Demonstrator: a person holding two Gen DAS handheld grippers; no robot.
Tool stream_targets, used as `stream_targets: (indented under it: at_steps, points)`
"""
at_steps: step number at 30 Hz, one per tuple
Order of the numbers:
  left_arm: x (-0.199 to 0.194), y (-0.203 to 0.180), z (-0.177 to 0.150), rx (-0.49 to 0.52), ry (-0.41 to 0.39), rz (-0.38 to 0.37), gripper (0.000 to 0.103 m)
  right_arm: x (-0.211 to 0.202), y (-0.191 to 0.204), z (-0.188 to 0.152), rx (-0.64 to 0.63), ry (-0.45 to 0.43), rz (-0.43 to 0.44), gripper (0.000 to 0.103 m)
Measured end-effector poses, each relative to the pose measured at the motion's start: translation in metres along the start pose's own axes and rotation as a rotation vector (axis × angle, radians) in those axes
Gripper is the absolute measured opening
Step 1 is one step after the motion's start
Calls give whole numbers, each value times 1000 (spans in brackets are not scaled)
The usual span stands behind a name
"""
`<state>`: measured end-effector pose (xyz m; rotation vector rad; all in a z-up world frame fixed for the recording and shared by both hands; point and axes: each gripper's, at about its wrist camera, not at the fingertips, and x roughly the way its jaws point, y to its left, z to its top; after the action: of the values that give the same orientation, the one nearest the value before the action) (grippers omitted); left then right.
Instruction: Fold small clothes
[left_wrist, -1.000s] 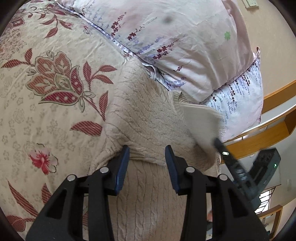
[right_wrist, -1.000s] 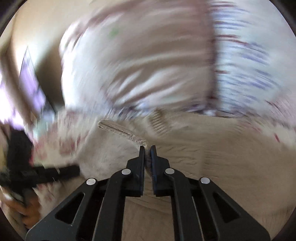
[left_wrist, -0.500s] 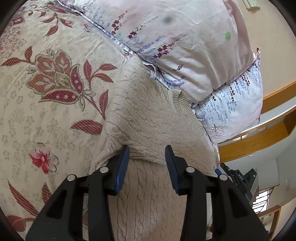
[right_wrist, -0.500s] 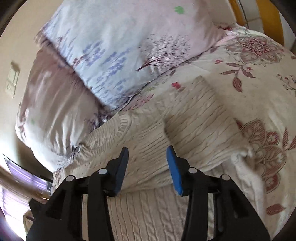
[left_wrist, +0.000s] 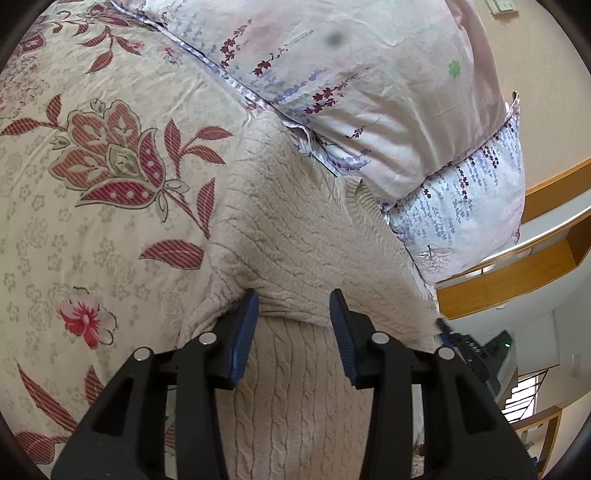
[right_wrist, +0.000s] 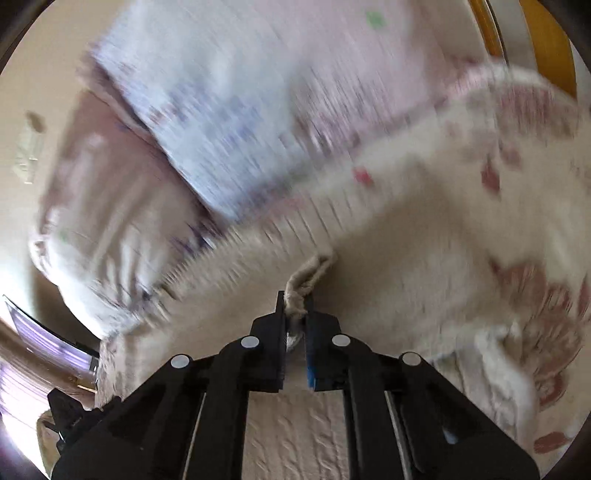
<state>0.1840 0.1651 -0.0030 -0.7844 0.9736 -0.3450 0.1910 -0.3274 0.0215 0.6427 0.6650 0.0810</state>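
Observation:
A cream cable-knit sweater (left_wrist: 295, 240) lies on the flowered bedspread (left_wrist: 92, 221), its upper part folded over and reaching the pillows. My left gripper (left_wrist: 293, 306) is open and hovers just over the fold's edge, holding nothing. My right gripper (right_wrist: 295, 306) is shut on a bunched edge of the sweater (right_wrist: 308, 275); that view is motion-blurred. The right gripper also shows at the sweater's right edge in the left wrist view (left_wrist: 469, 343).
Two pillows (left_wrist: 369, 74) are stacked against the wall behind the sweater. A wooden headboard or shelf (left_wrist: 517, 266) runs at the right. The bedspread stretches away to the left of the sweater.
My right gripper was shut, opened half a second ago over the sweater, and has now shut on its edge and is moving fast. The left gripper has stayed open in place.

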Motion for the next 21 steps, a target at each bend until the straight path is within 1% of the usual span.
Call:
stream_targets:
  at_steps: [1, 2, 4, 6, 8, 10, 11, 13, 14, 15, 18, 21]
  points:
    - [0, 0, 0, 2, 1, 0, 41, -1, 0, -1, -7, -3, -14, 8]
    - [0, 0, 0, 3, 2, 0, 41, 3, -1, -3, -10, 15, -46, 8]
    - [-1, -3, -2, 12, 10, -7, 48, 17, -10, -10, 4, 77, -103, 8]
    - [-5, -7, -5, 24, 14, -10, 52, 32, -17, -15, 21, 136, -138, 9]
    - [-12, -11, -8, 46, 9, -18, 55, 26, -20, -16, 36, 136, -122, 10]
    - [-26, -14, -13, 84, 0, -34, 57, 16, -20, -16, 39, 140, -106, 22]
    - [-31, -15, -14, 97, -3, -37, 57, 7, -21, -15, 35, 137, -88, 24]
    - [-45, -13, -20, 129, -13, -31, 58, -9, -23, -17, 19, 125, -61, 36]
    - [-51, -11, -23, 140, -15, -25, 58, -20, -26, -18, 11, 121, -49, 38]
    - [-57, -9, -27, 148, -18, -14, 58, -27, -30, -20, 5, 121, -39, 40]
    - [-67, 4, -37, 148, 1, 12, 58, -49, -45, -23, 1, 139, -18, 40]
    - [-74, 18, -50, 138, 27, 22, 58, -70, -65, -25, 26, 166, -2, 40]
